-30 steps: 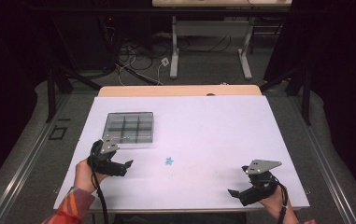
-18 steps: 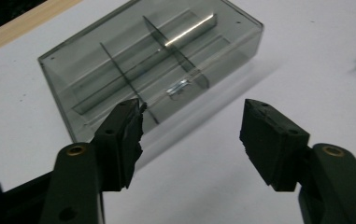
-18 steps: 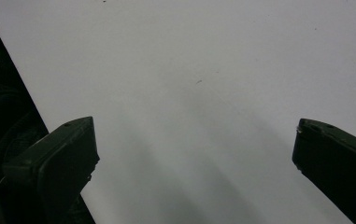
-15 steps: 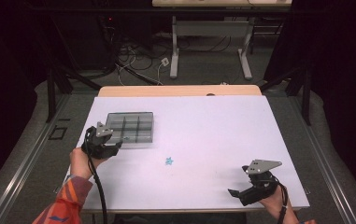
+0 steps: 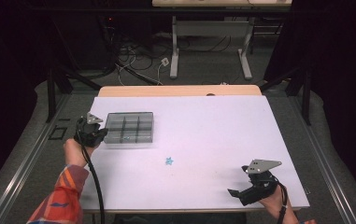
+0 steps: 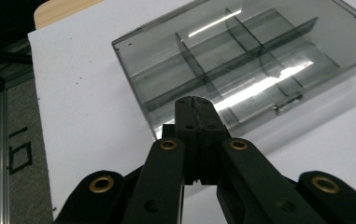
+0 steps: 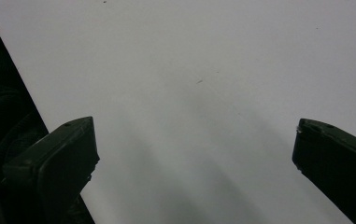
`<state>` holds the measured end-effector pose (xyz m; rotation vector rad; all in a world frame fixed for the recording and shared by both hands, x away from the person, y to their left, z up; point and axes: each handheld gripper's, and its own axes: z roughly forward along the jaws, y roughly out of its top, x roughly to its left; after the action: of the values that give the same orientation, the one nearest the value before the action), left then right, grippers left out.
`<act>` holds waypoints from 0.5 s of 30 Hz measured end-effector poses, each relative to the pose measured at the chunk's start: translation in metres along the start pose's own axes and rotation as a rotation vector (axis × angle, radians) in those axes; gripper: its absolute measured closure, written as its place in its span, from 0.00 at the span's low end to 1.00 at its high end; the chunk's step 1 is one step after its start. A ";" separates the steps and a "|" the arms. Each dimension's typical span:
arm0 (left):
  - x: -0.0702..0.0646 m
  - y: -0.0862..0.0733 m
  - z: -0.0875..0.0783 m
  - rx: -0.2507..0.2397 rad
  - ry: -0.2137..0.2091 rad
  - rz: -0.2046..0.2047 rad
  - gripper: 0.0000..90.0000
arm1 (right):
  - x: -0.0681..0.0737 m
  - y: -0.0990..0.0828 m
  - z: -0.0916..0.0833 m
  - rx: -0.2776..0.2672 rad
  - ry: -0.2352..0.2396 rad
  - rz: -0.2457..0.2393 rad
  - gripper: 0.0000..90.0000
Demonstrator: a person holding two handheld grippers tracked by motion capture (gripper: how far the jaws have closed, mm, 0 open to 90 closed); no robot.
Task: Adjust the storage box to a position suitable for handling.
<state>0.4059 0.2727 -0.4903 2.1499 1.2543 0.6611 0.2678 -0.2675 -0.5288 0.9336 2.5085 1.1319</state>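
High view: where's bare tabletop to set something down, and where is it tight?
Free: the wide white stretch right of the compartment box, out to the table edge, and the strip between the small blue piece and the right gripper. Tight: the left edge, where the shut left gripper sits against the box's near-left corner.

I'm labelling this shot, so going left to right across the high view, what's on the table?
Left gripper → divided box → small blue piece → right gripper.
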 end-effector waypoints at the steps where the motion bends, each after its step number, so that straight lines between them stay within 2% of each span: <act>1: 0.000 0.000 0.000 0.000 0.000 0.000 1.00 | 0.000 0.000 0.000 0.000 0.000 0.000 0.00; 10: 0.021 0.003 0.012 0.028 0.033 -0.044 1.00 | 0.000 0.000 0.000 0.010 0.005 -0.001 0.00; 15: 0.030 0.005 0.016 0.035 0.057 -0.052 1.00 | 0.000 0.000 0.000 0.011 0.006 0.003 0.00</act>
<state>0.4328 0.2935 -0.4950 2.1326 1.3573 0.6877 0.2680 -0.2675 -0.5287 0.9391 2.5219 1.1243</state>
